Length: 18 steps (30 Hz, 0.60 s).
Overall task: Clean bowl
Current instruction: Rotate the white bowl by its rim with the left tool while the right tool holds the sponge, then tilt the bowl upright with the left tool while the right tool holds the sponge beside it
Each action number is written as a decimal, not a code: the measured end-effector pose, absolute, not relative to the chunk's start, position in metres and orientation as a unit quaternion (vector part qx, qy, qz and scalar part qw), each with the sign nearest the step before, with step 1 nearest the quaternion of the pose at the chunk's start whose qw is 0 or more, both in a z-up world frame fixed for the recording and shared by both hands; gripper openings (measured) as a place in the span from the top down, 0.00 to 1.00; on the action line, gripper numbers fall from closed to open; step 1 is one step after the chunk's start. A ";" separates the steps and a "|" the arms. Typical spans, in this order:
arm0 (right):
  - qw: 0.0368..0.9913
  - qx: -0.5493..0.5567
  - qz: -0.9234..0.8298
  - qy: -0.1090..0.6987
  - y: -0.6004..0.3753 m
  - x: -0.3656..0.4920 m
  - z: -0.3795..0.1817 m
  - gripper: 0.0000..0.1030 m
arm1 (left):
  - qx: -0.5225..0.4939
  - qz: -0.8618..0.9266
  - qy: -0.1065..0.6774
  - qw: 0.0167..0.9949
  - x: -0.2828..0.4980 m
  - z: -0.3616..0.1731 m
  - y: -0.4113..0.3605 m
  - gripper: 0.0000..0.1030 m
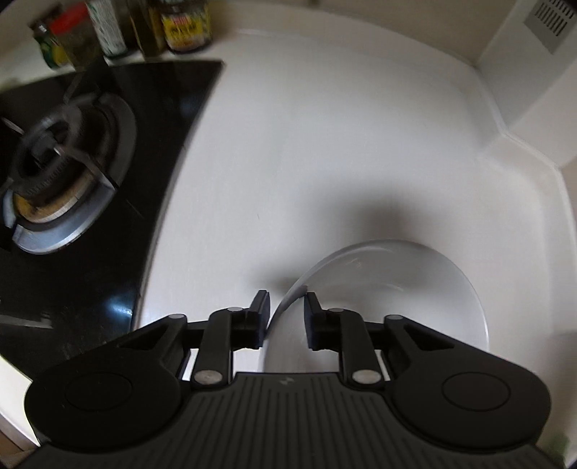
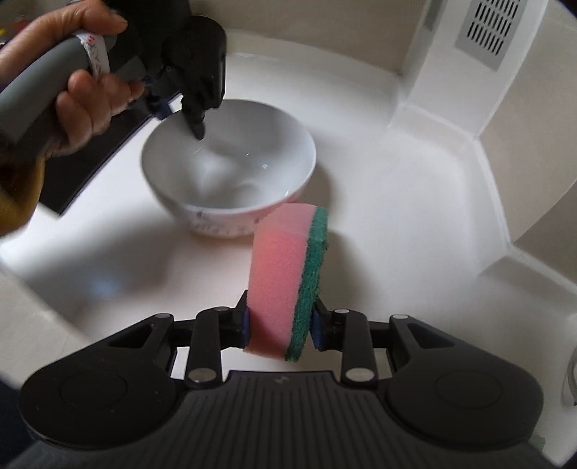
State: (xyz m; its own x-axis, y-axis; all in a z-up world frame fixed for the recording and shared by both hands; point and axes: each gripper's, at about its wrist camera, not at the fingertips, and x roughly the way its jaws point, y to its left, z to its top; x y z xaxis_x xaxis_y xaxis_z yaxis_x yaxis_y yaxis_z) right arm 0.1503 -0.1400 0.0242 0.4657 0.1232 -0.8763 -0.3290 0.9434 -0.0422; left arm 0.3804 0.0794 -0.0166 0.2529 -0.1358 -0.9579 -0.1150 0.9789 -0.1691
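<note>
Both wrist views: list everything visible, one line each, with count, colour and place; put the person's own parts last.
bowl: one, white, on the counter beside the stove, its rim between the left gripper's fingers.
sponge: one, pink with a green scouring face, held on edge in front of the bowl.
counter: one, white, under everything.
gas stove: one, black glass top with one burner in view, left of the bowl.
jars and bottles: several, exact number unclear, mixed labels, behind the stove.
vent grille: one, grey, on the wall corner.
left gripper: one, black, straddling the bowl's rim, pads apparently not pressing.
right gripper: one, black, clamped on the sponge.
hand: one, holding the left gripper's grey handle.
</note>
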 end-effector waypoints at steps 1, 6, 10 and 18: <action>0.849 -0.095 0.141 0.500 -0.145 0.150 0.029 0.75 | -0.107 -0.019 0.619 0.778 0.383 -0.016 0.086 0.88; 0.847 -0.059 0.260 0.460 -0.149 0.148 0.077 0.75 | -0.083 -0.054 0.635 0.766 0.378 -0.014 0.092 0.93; 0.817 -0.090 0.337 0.459 -0.113 0.168 0.069 0.75 | -0.029 -0.060 0.622 0.780 0.367 -0.011 0.075 0.95; 0.779 -0.093 0.380 0.490 -0.053 0.239 0.027 0.75 | 0.029 -0.069 0.579 0.812 0.343 -0.011 0.060 0.93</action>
State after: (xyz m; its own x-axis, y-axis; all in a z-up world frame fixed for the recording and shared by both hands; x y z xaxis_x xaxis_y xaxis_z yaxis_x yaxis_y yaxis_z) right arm 0.2386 -0.0527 0.0270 0.2307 0.5006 -0.8344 -0.6837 0.6935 0.2271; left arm 0.3426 0.0602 -0.0107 0.3203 -0.0791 -0.9440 0.1457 0.9888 -0.0334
